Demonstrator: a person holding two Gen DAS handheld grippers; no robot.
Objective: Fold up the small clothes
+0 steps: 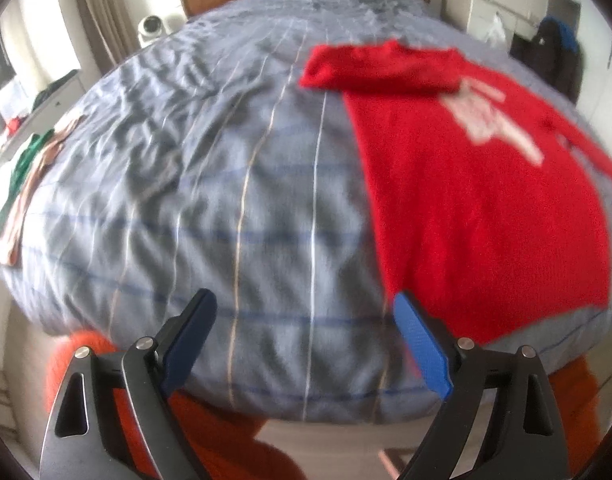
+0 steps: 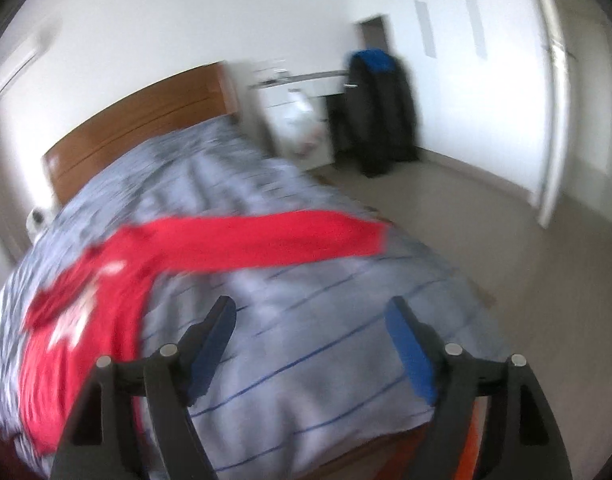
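We judged the fold barely begun; the red sweater lay flat on the striped bed cover, its left sleeve already laid across the chest and its right sleeve stretched out towards the bed's edge, though blur made the sleeve's exact lie uncertain. The left gripper stood wide open and empty above the bare cover, the sweater's hem just beside its right finger; the right gripper also stood wide open and empty, with the body of the sweater to its left and the outstretched sleeve ahead. The next move, we judged, called for the right gripper to reach forward, pinch the cuff, and carry it inward.
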